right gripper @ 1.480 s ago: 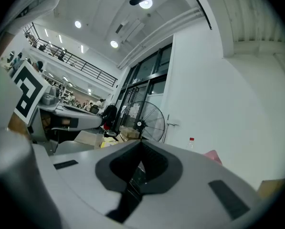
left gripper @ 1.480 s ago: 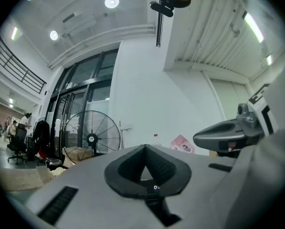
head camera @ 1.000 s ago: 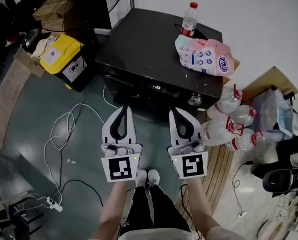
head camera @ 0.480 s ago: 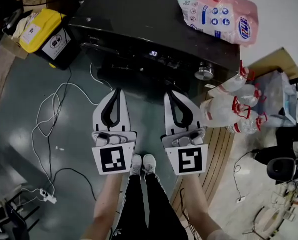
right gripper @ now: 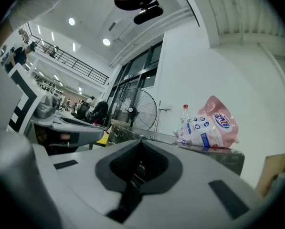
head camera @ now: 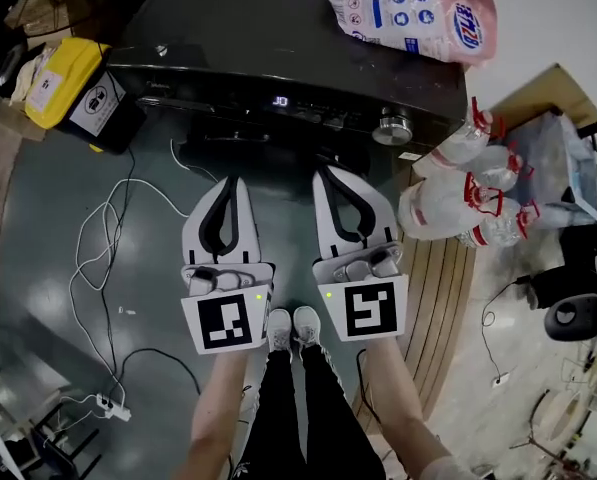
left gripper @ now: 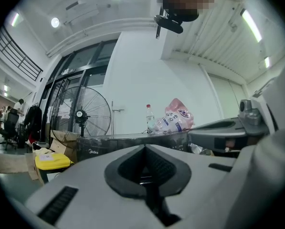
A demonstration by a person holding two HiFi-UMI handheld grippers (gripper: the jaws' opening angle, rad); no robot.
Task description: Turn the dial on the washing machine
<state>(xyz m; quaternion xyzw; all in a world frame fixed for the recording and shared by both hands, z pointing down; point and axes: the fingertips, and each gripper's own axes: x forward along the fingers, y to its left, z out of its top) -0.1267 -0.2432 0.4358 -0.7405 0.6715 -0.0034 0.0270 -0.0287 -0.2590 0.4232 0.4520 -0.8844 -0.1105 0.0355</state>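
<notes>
Green floor (head camera: 48,218) lies under us. We hold the left gripper (head camera: 229,182) and right gripper (head camera: 324,171) side by side, each with jaws pressed together on nothing, short of the washing machine (head camera: 258,28). Its dial (head camera: 392,126) sits at the front panel's right end. A pink bag (head camera: 408,8) lies on the lid's right side. Only the gripper views show the bottle (left gripper: 150,116) and fan (left gripper: 80,113).

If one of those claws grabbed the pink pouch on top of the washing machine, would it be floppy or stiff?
Probably floppy: the pink pouch looks like soft, creased plastic. It bulges as if full, so it is likely heavy and saggy. Lying flat on the washing machine, it should slide, not roll.
</notes>
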